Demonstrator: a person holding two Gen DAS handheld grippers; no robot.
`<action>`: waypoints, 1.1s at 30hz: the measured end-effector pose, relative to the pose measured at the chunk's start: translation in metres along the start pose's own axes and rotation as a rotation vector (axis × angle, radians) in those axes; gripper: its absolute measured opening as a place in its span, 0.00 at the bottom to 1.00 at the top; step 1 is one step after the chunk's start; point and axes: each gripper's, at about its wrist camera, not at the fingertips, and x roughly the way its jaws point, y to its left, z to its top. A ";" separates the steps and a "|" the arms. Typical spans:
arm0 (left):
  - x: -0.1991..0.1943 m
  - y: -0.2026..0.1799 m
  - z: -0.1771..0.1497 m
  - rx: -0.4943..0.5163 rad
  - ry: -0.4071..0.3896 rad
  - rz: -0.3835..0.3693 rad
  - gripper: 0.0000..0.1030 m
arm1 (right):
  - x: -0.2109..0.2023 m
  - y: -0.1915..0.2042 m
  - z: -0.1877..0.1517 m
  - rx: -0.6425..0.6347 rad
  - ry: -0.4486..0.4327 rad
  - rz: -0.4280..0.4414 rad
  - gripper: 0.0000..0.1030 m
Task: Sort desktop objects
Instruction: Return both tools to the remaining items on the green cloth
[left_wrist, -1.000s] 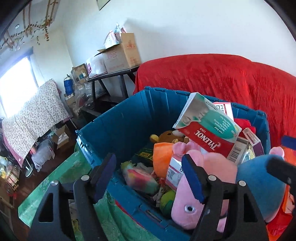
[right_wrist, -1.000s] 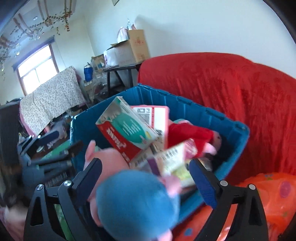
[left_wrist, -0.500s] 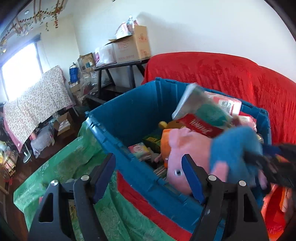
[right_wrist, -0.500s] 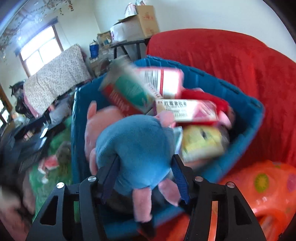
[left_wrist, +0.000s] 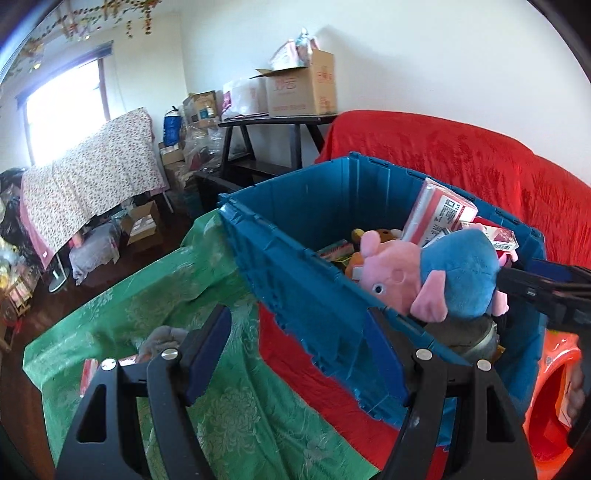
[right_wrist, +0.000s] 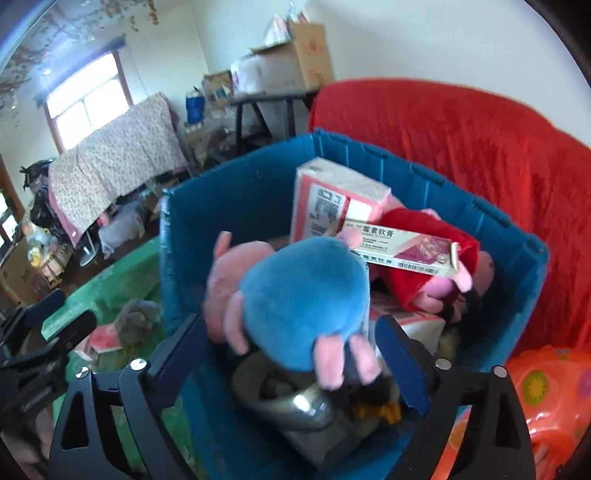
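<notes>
Blue plastic storage crate (right_wrist: 258, 192) with ribbed walls stands on a table draped in green patterned cloth (left_wrist: 155, 317), in front of furniture covered by a red blanket (right_wrist: 461, 140). The crate is heaped with toys and boxes.

On top of the heap, at the near side of the crate, lies a plush pig with a pink head and a round blue body (right_wrist: 303, 299). It rests partly over a shiny metal pot or kettle (right_wrist: 291, 402). The right gripper (right_wrist: 295, 354) has black arms and dark blue pads; its jaws have just been opening and stand wide, one on each side of the pig's blue body, the pads not pressing on it.

Behind the pig, a pink and white carton (right_wrist: 332, 199) stands upright; its small print and barcode are too blurred to read. A long white and maroon box (right_wrist: 402, 251) lies across a second plush in a red dress (right_wrist: 424, 273). Its side carries Chinese characters, of which "霉素软膏" can be made out, above a barcode.

The left gripper (left_wrist: 295, 350) hovers over the crate's near corner and the green cloth, jaws parted with nothing between them. Below it on the cloth lie a grey plush toy (left_wrist: 162, 339) and a small red and white box (left_wrist: 92, 369), lettering unreadable.

An orange inflatable toy with flower prints (right_wrist: 546, 398) sits at the right edge. On a dark side table at the back stands a brown cardboard box (left_wrist: 303, 88) with red printed characters, too small to read.
</notes>
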 end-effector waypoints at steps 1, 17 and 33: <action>-0.003 0.003 -0.002 -0.007 -0.003 0.003 0.71 | -0.007 0.005 -0.003 -0.008 -0.012 0.007 0.99; -0.048 0.078 -0.072 -0.099 0.008 -0.003 0.71 | -0.043 0.052 -0.041 -0.036 -0.059 -0.054 1.00; -0.081 0.181 -0.141 -0.280 0.006 0.162 0.71 | -0.072 0.097 -0.067 -0.098 -0.116 -0.080 1.00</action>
